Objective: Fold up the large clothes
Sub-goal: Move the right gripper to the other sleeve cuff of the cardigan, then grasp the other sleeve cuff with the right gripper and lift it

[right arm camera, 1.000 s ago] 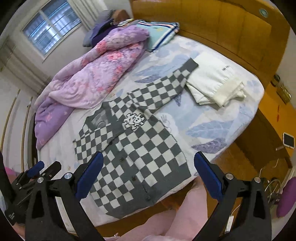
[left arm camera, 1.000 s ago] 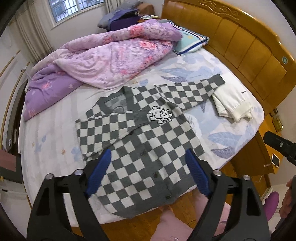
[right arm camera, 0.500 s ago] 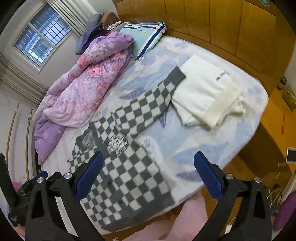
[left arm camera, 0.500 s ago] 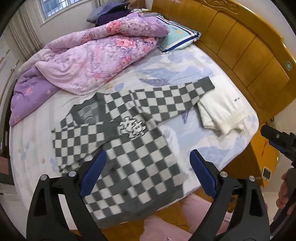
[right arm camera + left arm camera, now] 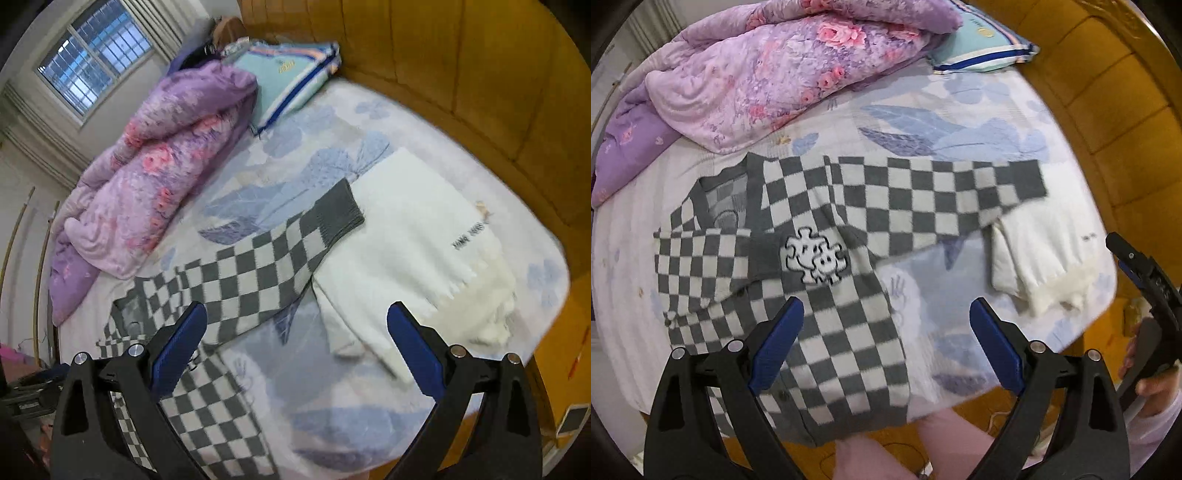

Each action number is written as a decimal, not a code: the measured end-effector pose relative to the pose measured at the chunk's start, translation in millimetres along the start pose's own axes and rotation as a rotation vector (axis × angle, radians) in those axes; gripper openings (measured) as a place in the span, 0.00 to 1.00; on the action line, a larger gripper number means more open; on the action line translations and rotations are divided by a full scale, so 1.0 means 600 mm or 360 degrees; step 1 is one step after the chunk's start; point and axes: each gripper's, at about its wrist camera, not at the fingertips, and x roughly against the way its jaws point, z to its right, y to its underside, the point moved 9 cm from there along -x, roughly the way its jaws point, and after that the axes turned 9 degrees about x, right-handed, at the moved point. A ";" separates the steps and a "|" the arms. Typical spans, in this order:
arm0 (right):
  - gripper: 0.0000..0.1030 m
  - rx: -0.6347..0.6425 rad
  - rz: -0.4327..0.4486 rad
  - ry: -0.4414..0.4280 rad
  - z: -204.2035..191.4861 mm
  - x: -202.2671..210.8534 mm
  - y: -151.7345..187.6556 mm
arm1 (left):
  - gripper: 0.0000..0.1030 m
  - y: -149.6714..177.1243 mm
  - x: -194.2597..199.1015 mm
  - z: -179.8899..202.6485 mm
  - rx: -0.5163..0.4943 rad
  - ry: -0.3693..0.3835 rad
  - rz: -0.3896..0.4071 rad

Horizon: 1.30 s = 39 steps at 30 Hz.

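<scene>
Both of your grippers have swung toward the headboard side and dropped closer to the bed since a second ago; the cardigan itself hasn't shifted. Your left gripper (image 5: 886, 339) jaws have just been opening a bit further and now stand wide apart, nothing between the pads, hovering over the cardigan's body near the hem side. Your right gripper (image 5: 295, 343) is also spread wide, empty, above the bare sheet between the outstretched sleeve and the white folded garment (image 5: 413, 243).

Edges: bed (image 5: 923, 288) edge runs right under both grippers, your legs against it. Wooden headboard (image 5: 461, 74) bounds the side past the white garment. Purple quilt (image 5: 775, 74) and striped pillow (image 5: 982, 48) crowd the far side. Open sheet lies between cardigan body and white garment.

Checkered cardigan (image 5: 831, 229): grey-and-white, laid flat face up, puzzle-piece patch (image 5: 814, 260) on the chest. One sleeve already folded across the front; the other stretched out, its grey cuff (image 5: 338, 212) overlapping the white garment's corner. Hem hangs slightly over the bed edge.
</scene>
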 end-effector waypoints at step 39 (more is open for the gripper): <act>0.09 0.0154 0.0353 -0.0095 -0.024 -0.209 -0.234 | 0.08 -0.098 -0.512 -0.159 0.0371 -0.0061 -0.0131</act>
